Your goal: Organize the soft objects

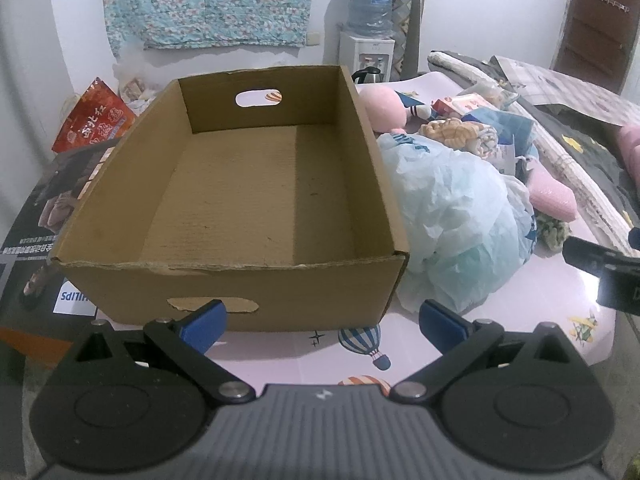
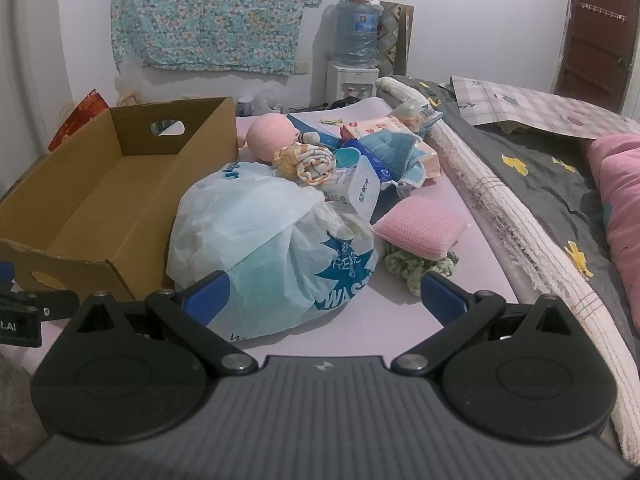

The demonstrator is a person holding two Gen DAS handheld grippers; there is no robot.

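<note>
Nearest me, my left tool (image 1: 320, 326) hangs spread apart and holding nothing before the cardboard box (image 1: 240, 184) at the surface's (image 1: 520, 304) left edge. My right tool (image 2: 320, 298), equally spread, faces the plastic bag (image 2: 272, 236); behind lie a pink sponge (image 2: 420, 226) and pink plush (image 2: 270, 136).

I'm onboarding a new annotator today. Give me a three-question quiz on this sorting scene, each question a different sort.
1. True or false: the cardboard box already holds a soft item.
2. Which lies nearest the right gripper? A) pink plush ball B) plastic bag C) water dispenser
3. Fill in: both the left gripper and the right one are ____.

Key: 1 false, the box is empty; 2 B; 3 open.
</note>
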